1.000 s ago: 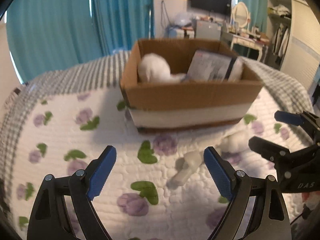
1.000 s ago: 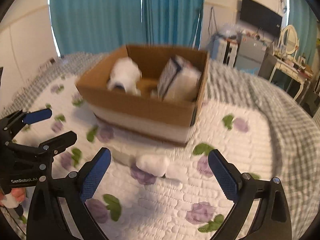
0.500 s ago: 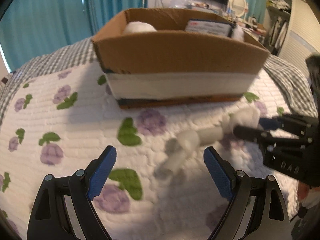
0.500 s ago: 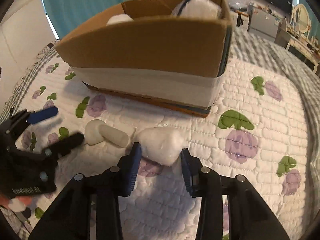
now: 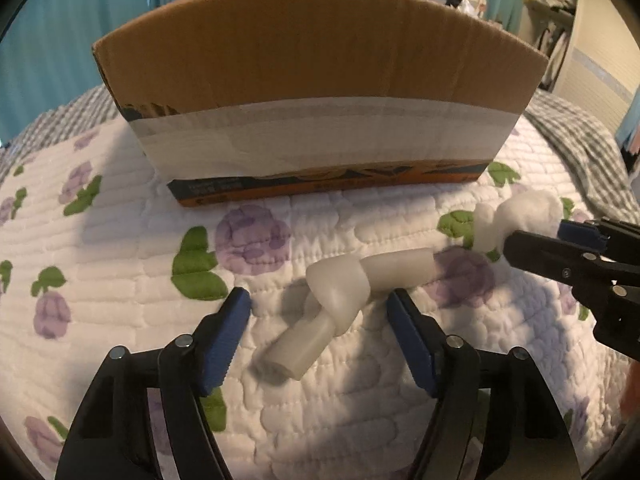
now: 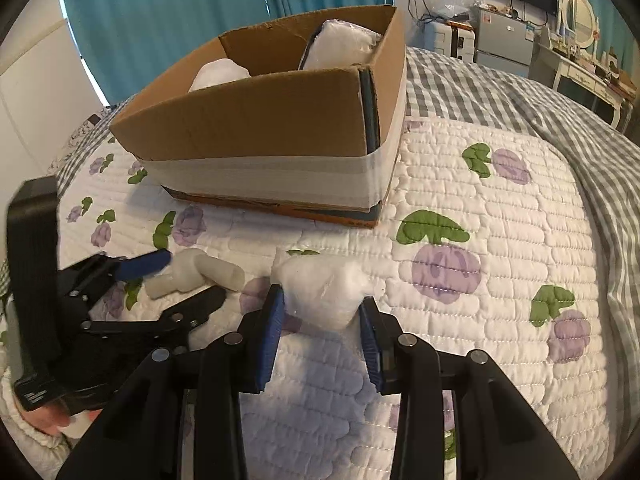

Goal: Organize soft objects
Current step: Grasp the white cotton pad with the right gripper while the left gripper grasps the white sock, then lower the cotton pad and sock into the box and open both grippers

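Right gripper (image 6: 322, 320) low and level, clamped on white fluffy wad (image 6: 322, 294) in front of cardboard box (image 6: 276, 128), left gripper (image 5: 318, 320) spread wide around knotted white tube (image 5: 340, 300) on quilt (image 6: 500, 280), also before the box

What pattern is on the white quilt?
Purple flowers with green leaves on the white quilt; clearest in the right wrist view.

No readable text. Box (image 5: 316, 96) bottom strip has dark print on blue/orange, too blurred to read. Left gripper (image 6: 180, 280) body shows small white lettering low on its side in the right wrist view, illegible. Fridge (image 6: 504, 36) door has small stickers, unreadable.
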Action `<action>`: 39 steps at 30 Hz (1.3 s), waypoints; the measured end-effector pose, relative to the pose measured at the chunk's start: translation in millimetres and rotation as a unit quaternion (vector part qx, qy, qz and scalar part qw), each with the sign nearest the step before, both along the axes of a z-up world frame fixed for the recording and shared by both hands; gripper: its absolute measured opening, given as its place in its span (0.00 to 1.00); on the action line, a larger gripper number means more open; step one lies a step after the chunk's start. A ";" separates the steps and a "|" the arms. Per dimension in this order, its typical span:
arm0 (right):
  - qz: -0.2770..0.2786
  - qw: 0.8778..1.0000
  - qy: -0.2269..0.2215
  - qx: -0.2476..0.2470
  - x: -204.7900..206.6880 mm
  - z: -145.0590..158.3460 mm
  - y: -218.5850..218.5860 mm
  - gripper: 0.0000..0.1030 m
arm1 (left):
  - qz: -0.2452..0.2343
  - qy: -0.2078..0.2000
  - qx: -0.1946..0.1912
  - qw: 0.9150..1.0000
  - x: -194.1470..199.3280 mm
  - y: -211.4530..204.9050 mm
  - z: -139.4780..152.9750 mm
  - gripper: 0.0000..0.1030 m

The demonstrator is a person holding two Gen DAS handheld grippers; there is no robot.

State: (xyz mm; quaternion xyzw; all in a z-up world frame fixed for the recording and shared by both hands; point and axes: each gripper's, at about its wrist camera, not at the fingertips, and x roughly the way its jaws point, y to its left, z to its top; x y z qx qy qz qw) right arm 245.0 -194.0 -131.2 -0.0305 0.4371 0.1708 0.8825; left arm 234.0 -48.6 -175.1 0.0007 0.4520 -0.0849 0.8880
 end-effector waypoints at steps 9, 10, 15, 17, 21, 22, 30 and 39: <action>-0.010 1.000 -0.010 -0.015 -8.0 -5.0 1.1 0.35 | -0.026 -0.018 -0.017 0.999 -18.2 1.9 9.9 0.25; -0.011 1.000 -0.013 -0.019 -10.3 -5.4 0.9 0.35 | -0.026 -0.019 -0.018 0.999 -21.5 2.6 11.8 0.24; -0.010 0.999 -0.031 -0.015 -27.2 7.6 -0.7 0.35 | -0.028 -0.028 -0.021 0.999 -34.0 8.6 29.7 0.24; -0.008 0.999 -0.041 -0.013 -36.7 18.5 -0.1 0.35 | -0.026 -0.032 -0.023 0.999 -41.7 12.3 37.8 0.24; 0.000 0.998 -0.060 -0.011 -59.3 41.1 3.3 0.35 | -0.022 -0.051 -0.022 0.998 -58.0 8.4 61.5 0.24; 0.003 0.998 -0.066 -0.015 -66.6 48.3 4.7 0.35 | -0.022 -0.057 -0.022 0.998 -63.9 9.0 67.8 0.24; 0.008 0.992 -0.122 -0.011 -116.4 108.2 2.8 0.35 | -0.024 -0.112 -0.019 0.993 -102.8 5.2 128.0 0.24; 0.024 0.984 -0.179 -0.007 -144.5 171.6 6.3 0.35 | -0.016 -0.171 -0.015 0.985 -119.1 16.2 183.5 0.24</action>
